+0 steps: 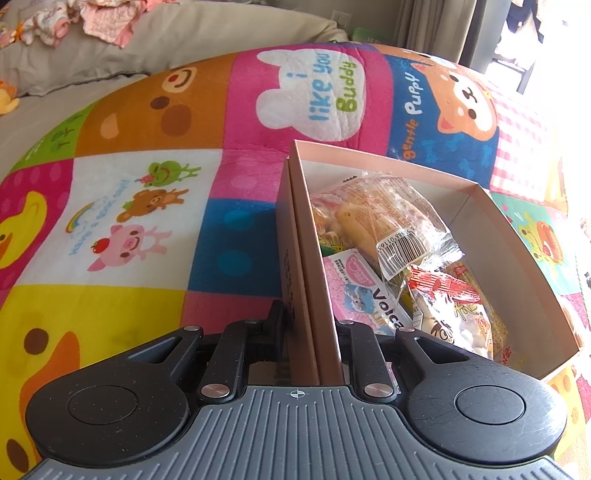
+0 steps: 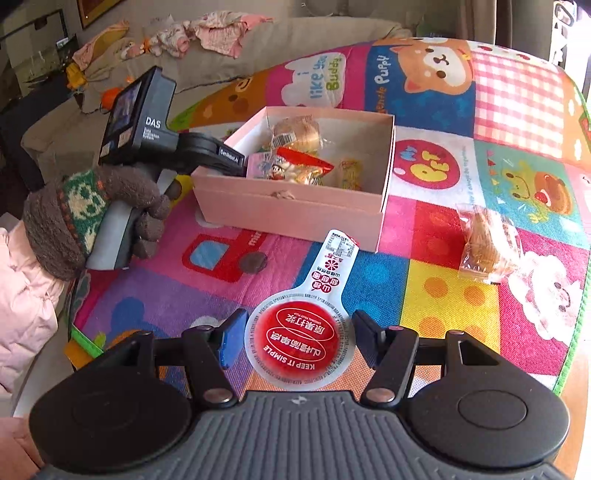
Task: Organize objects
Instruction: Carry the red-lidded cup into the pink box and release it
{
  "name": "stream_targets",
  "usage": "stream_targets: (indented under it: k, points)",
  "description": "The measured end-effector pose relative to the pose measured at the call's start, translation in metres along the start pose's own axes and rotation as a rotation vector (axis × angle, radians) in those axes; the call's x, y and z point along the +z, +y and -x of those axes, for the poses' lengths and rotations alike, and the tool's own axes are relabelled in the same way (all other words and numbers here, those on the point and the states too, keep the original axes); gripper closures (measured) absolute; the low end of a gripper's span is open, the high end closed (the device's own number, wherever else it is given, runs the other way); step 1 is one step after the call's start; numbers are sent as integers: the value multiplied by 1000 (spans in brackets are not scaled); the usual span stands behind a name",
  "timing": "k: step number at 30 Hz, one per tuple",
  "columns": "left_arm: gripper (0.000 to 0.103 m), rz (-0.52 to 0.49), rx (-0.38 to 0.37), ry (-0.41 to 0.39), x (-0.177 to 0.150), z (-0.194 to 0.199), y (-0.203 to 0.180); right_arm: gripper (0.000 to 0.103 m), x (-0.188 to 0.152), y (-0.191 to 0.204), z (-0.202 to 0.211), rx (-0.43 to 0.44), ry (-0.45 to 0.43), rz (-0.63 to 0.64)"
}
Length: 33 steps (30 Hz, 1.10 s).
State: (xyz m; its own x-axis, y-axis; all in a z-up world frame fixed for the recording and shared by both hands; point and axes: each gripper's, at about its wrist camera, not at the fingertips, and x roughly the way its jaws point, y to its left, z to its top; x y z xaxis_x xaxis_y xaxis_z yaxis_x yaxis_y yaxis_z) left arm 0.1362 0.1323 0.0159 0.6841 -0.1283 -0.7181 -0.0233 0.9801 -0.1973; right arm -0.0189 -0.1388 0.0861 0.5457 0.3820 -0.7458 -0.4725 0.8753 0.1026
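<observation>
- Left tongs point(image 1: 310, 332) clenched on the near wall of the pink box point(image 2: 291, 212); one finger outside the wall, one inside.
- Box sits on the mat point(image 2: 436, 291); snack packets point(image 1: 391, 221) are piled inside it.
- Right tongs point(image 2: 299, 341) stand parted around a red-and-white pouch point(image 2: 301, 341); contact with its edges cannot be told.
- A wrapped pastry point(image 2: 487, 247) lies on the mat, to the right of the box and apart from it.
- Left hand point(image 2: 85, 218) wears a knitted glove.

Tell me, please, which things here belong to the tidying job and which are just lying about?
Job: pink box, gripped at its wall by the left gripper; snack packets inside; red-lidded snack between the right gripper fingers; wrapped snack on the mat.
Lying about: clothes, sofa.
</observation>
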Motion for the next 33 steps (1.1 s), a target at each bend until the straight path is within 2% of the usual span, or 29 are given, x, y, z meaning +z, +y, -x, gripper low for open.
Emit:
stream_targets:
  k: [6, 12, 14, 17, 21, 27, 33]
  points:
    - [84, -1, 5, 6, 1, -1, -1, 41, 32, -18, 22, -30, -110, -10]
    - [84, 2, 2, 9, 1, -1, 0, 41, 99, -35, 39, -62, -236, 51]
    - [84, 1, 2, 8, 1, -1, 0, 41, 123, -37, 35, -60, -248, 82]
    - [84, 2, 0, 7, 1, -1, 0, 41, 157, -45, 14, -23, -209, 76]
    - [84, 1, 2, 8, 1, -1, 0, 41, 182, -47, -32, 4, -131, 70]
    - [84, 1, 2, 8, 1, -1, 0, 41, 181, -32, -90, -10, -26, 160]
    - [84, 4, 3, 4, 0, -1, -1, 40, 189, -29, -111, -1, -21, 167]
